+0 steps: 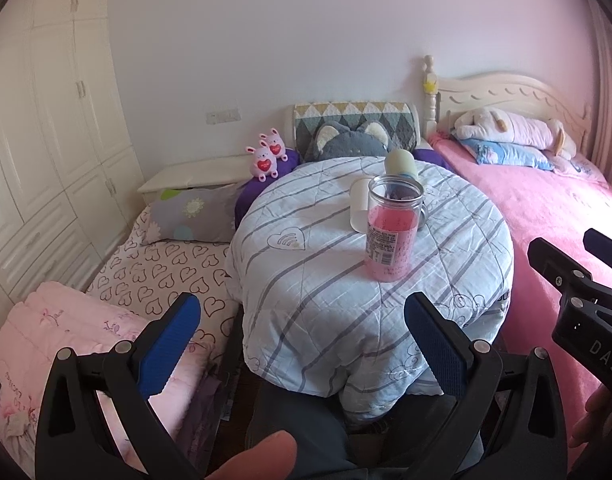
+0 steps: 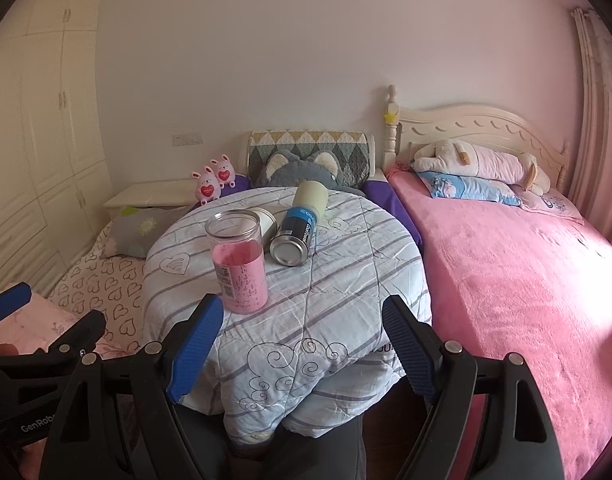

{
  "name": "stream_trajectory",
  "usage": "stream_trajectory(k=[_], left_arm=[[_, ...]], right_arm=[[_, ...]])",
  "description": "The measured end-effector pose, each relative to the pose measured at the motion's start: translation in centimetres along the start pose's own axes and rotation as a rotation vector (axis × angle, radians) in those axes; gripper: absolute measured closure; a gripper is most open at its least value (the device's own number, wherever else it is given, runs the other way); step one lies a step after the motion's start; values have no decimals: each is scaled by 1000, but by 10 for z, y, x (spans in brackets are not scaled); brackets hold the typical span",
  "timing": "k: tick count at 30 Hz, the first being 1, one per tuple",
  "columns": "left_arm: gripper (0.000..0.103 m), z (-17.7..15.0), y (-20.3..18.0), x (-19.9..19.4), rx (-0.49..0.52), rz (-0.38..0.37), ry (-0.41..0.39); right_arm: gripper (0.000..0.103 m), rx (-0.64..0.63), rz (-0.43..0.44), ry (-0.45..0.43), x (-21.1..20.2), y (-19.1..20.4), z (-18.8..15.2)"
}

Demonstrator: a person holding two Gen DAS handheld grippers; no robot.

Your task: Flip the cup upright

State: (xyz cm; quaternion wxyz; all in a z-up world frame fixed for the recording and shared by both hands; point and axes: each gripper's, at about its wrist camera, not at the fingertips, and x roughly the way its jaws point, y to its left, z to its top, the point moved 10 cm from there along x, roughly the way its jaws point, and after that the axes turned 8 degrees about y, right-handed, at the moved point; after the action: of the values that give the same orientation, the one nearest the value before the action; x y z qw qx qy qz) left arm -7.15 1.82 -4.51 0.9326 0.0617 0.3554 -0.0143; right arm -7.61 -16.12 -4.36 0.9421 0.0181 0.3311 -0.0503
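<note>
A round table under a striped light-blue quilt (image 2: 306, 300) holds the objects. A blue-and-steel cup with a pale green lid (image 2: 297, 229) lies on its side, its steel base toward me; in the left wrist view only its pale green end (image 1: 402, 162) shows behind the jar. A clear jar part-filled with pink (image 2: 239, 261) (image 1: 392, 228) stands upright. A white cup (image 2: 264, 222) (image 1: 360, 210) stands behind the jar. My left gripper (image 1: 302, 344) and right gripper (image 2: 302, 344) are both open and empty, short of the table's near edge.
A bed with a pink blanket (image 2: 506, 272) runs along the right. A low bed with heart-print sheet (image 1: 162, 272) and a pink quilt (image 1: 54, 340) lies left. Plush toys (image 1: 268, 154) and a grey cat cushion (image 1: 354, 142) sit behind the table. White wardrobes (image 1: 38, 140) line the left wall.
</note>
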Motion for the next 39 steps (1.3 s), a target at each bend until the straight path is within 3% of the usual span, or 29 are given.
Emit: stream_trajectory(k=[39], left_arm=[[0,0,-2,1,5,-9,11]], right_arm=[[20,1,-4,17,6,-3,-3]])
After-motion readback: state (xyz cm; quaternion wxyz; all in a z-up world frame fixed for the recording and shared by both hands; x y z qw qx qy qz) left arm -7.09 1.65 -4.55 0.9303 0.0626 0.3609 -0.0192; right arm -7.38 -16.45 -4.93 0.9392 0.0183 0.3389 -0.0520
